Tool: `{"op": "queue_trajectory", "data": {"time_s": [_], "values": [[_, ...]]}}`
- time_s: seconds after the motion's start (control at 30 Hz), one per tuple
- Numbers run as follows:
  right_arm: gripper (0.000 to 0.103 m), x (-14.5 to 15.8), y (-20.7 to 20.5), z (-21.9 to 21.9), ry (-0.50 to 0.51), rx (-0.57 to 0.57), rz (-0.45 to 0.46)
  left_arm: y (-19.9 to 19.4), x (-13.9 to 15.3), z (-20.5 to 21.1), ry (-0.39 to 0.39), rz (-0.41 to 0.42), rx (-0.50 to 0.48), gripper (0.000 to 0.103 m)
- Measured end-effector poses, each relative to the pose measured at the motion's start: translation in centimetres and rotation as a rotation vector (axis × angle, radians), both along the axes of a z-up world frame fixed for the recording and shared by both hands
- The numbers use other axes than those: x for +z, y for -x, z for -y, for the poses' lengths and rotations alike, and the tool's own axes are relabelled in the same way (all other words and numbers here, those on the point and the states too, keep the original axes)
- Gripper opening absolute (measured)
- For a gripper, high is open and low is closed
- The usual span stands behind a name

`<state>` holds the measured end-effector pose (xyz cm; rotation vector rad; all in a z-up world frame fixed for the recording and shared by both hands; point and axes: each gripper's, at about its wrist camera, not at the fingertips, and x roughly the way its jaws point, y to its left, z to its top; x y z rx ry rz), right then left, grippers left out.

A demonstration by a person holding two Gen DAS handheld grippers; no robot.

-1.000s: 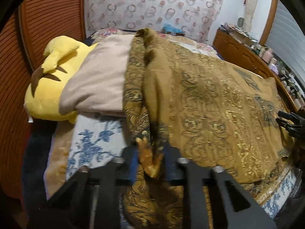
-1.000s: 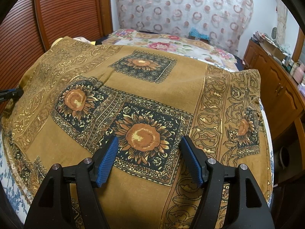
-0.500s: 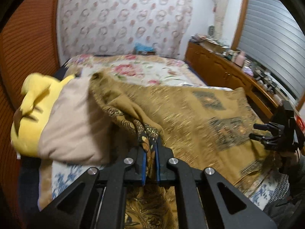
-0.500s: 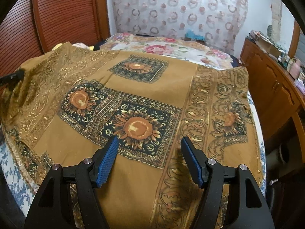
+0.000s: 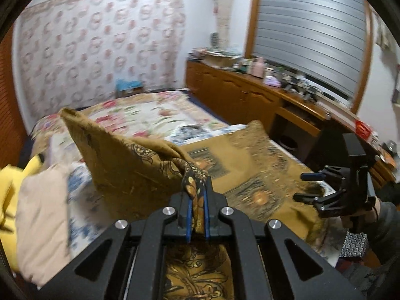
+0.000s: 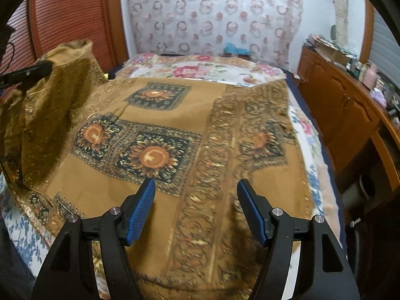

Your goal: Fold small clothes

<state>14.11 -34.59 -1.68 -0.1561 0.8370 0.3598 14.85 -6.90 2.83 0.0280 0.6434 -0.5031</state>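
A mustard-brown cloth with dark sunflower squares (image 6: 160, 155) lies spread over the bed. My left gripper (image 5: 196, 195) is shut on a bunched edge of the cloth (image 5: 140, 165) and holds it lifted, so that side stands up in a peak. In the right wrist view that raised edge (image 6: 50, 105) shows at the far left, with the left gripper's dark finger (image 6: 27, 73) against it. My right gripper (image 6: 196, 197) hovers open above the cloth's near border, nothing between its blue pads (image 6: 142, 207). The left wrist view shows the right gripper (image 5: 312, 185) at the right edge, held by a hand.
A floral bedspread (image 6: 200, 68) covers the far half of the bed. A yellow plush toy (image 5: 7, 187) and a beige pillow (image 5: 42, 215) lie at the left. A wooden sideboard (image 6: 350, 115) crowded with small items runs along the right side. A slatted wooden wardrobe (image 6: 70, 15) stands at left.
My left gripper has closed fully on the cloth edge, risen and swung right, lifting that side off the pillow. The right gripper has drifted slightly back, still open.
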Motion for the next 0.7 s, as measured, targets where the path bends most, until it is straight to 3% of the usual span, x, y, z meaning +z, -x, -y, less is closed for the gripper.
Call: {"op": "queue_trajectory", "data": {"time_s": [0.23,0.33,0.43,0.57,0.7], "values": [[0.070,0.8,1.5,3.1,0.001,-0.077,0.014,-0.8,1.4,6.8,0.007,0.000,-0.174,0.004],[0.070,1.2,2.0,4.3,-0.006,-0.107,0.019,-1.5,0.9,9.6,-0.016,-0.063,-0.248,0.007],[0.070,1.4,2.4,5.2,-0.016,-0.128,0.020,-1.7,0.6,10.5,-0.035,-0.075,-0.267,0.018],[0.070,1.5,2.3,5.7,-0.028,-0.135,0.020,-1.5,0.7,9.6,-0.048,-0.071,-0.254,0.041],[0.070,1.8,1.1,5.0,-0.035,-0.115,0.025,-2.0,0.2,8.2,-0.060,-0.079,-0.211,0.049]]}}
